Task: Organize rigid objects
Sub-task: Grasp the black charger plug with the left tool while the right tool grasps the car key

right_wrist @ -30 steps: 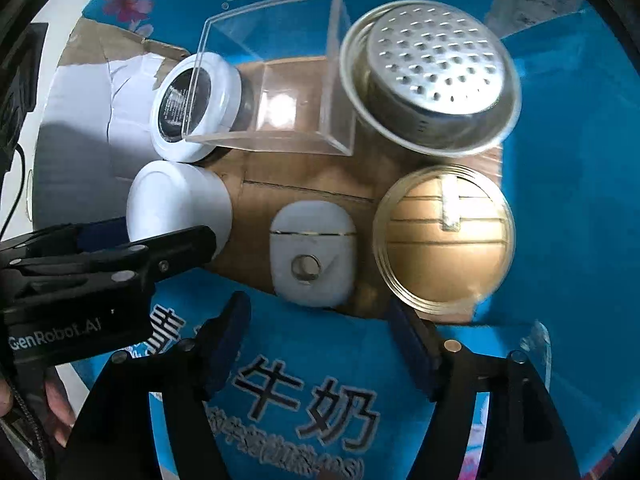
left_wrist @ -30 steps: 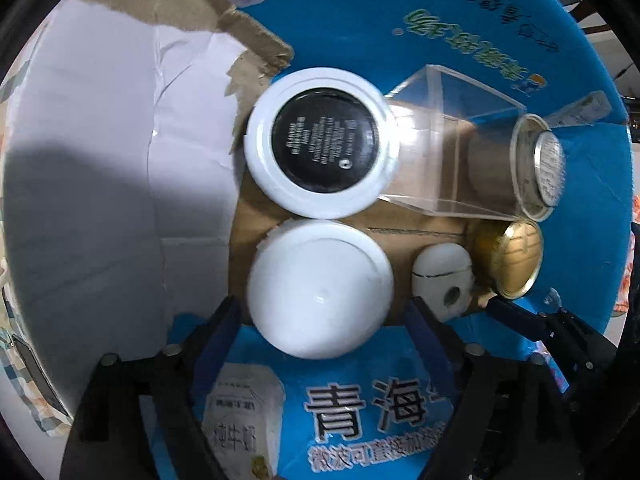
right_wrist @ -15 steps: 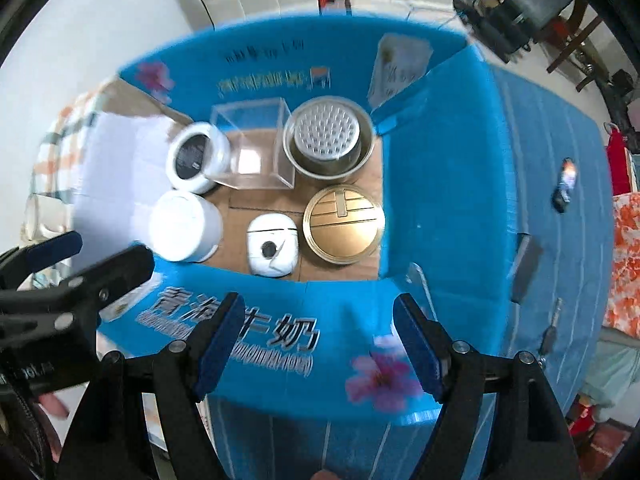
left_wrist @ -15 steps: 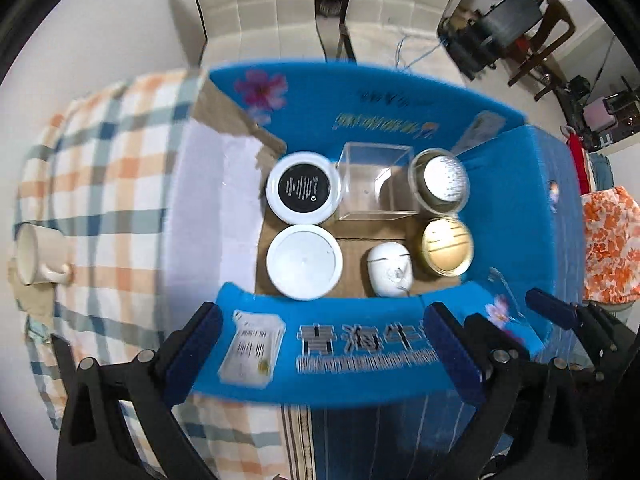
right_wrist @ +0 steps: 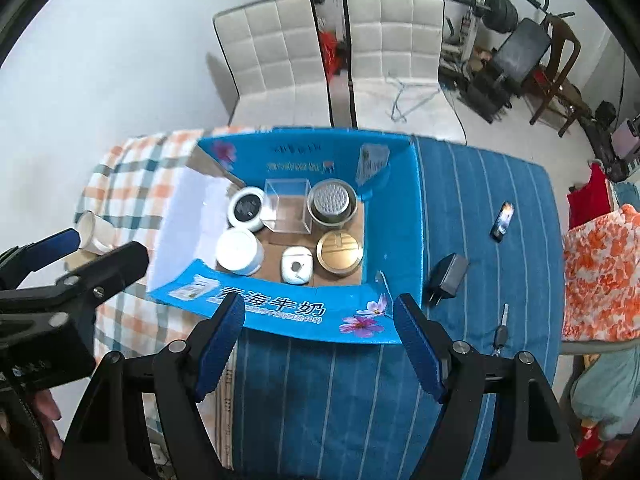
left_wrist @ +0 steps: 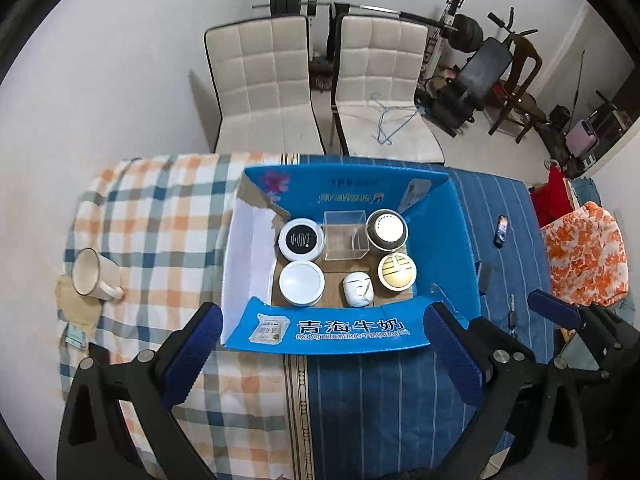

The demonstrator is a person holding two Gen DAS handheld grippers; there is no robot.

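Six things sit in the blue box (left_wrist: 448,248) on the surface (left_wrist: 384,392): a black-topped jar (left_wrist: 301,239) at 10 o'clock, a clear cube (left_wrist: 345,234) at 12, a strainer cup (left_wrist: 386,229) at 2, a gold lid (left_wrist: 397,271) at 4, a white case (left_wrist: 357,289) at 6, a white jar (left_wrist: 301,282) at 8. The left hand-held gripper (left_wrist: 322,354) hangs high above, empty, its jaws having just spread wide. The right hand-held gripper (right_wrist: 320,346) is also open and empty. A mug (left_wrist: 93,276) lies at the surface's 9 o'clock edge.
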